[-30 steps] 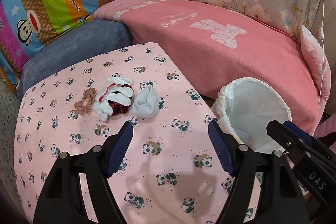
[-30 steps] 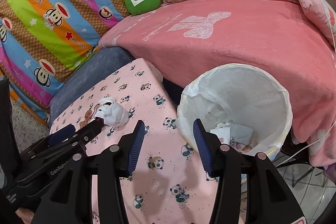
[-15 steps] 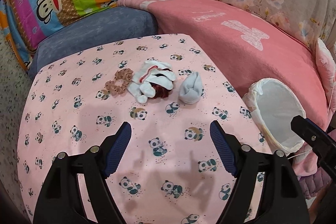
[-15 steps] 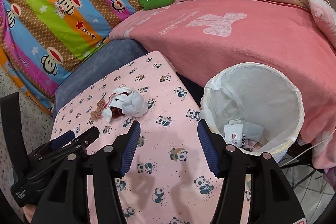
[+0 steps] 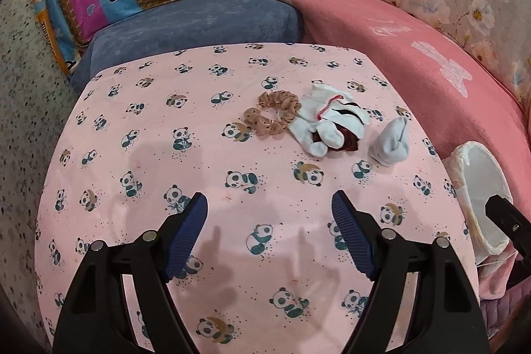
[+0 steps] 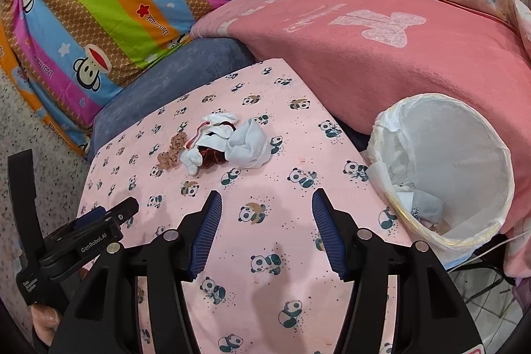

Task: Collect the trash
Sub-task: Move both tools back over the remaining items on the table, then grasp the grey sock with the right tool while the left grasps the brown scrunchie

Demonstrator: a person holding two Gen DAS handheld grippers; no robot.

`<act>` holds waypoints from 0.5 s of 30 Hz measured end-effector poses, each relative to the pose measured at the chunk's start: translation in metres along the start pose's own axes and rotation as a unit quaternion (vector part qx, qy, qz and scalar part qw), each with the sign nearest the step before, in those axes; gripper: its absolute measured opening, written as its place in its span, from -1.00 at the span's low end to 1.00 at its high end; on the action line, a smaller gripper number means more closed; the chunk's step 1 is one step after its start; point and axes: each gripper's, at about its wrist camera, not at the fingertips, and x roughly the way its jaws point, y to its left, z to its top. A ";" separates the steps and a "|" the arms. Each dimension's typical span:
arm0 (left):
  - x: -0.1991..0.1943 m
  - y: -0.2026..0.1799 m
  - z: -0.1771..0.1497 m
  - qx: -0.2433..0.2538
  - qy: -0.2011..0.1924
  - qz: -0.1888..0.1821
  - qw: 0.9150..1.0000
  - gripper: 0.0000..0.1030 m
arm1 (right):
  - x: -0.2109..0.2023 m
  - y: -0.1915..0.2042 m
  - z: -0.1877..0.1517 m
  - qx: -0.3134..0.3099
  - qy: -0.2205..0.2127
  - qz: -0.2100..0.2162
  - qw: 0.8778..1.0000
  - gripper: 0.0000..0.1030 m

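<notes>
Between pickups: both tongs empty above the panda-print desk, rubbish waiting ahead.

The left tongs point(image 5: 269, 208) and right tongs point(image 6: 264, 206) both stand wide apart, holding nothing, over the pink panda-print cloth covering the desk point(image 5: 159, 155). By my judgement the step in hand is the approach to the next piece. The small crumpled pale-blue-white cloth wad point(image 5: 391, 140) lies alone near the desk's right edge, nearest the white-lined round bin point(image 6: 441, 168), which already holds a few scraps. Its long axis runs roughly away from the left camera, the narrow end pointing toward the pink sofa blanket point(image 5: 431, 55). Just left lie a white fabric glove with red trim point(image 5: 327, 121) and, touching it, a tan frilly hair scrunchie point(image 5: 272, 116). The next move calls for lowering one pair astride the wad, across its short width, and closing.
</notes>
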 end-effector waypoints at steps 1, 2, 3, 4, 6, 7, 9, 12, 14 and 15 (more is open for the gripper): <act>0.003 0.003 0.002 -0.001 0.000 0.001 1.000 0.43 | 0.005 0.003 0.002 -0.001 0.002 0.001 1.000 0.12; 0.006 0.006 0.005 -0.002 0.000 0.002 1.000 0.43 | 0.007 0.004 0.002 -0.001 0.003 0.001 1.000 0.12; 0.010 0.008 0.009 -0.002 0.001 0.003 1.000 0.43 | 0.016 0.008 0.005 -0.001 0.008 0.003 1.000 0.12; 0.014 0.010 0.012 -0.003 0.001 0.003 1.000 0.43 | 0.019 0.009 0.006 -0.002 0.009 0.003 1.000 0.12; 0.021 0.013 0.019 -0.002 0.002 0.005 1.000 0.43 | 0.032 0.015 0.011 -0.004 0.014 0.004 1.000 0.12; 0.026 0.015 0.022 -0.002 0.003 0.005 1.000 0.43 | 0.036 0.017 0.013 -0.005 0.016 0.004 1.000 0.12; 0.036 0.016 0.030 -0.001 0.007 0.004 1.000 0.43 | 0.047 0.020 0.017 -0.007 0.019 0.002 1.000 0.12; 0.051 0.015 0.041 0.003 0.012 0.001 1.000 0.43 | 0.068 0.028 0.026 -0.011 0.028 0.003 1.000 0.15; 0.061 0.013 0.047 0.007 0.017 -0.004 1.000 0.43 | 0.077 0.030 0.031 -0.013 0.030 0.001 0.999 0.15; 0.066 0.012 0.051 0.007 0.020 -0.008 1.000 0.43 | 0.084 0.032 0.035 -0.015 0.031 0.000 0.999 0.15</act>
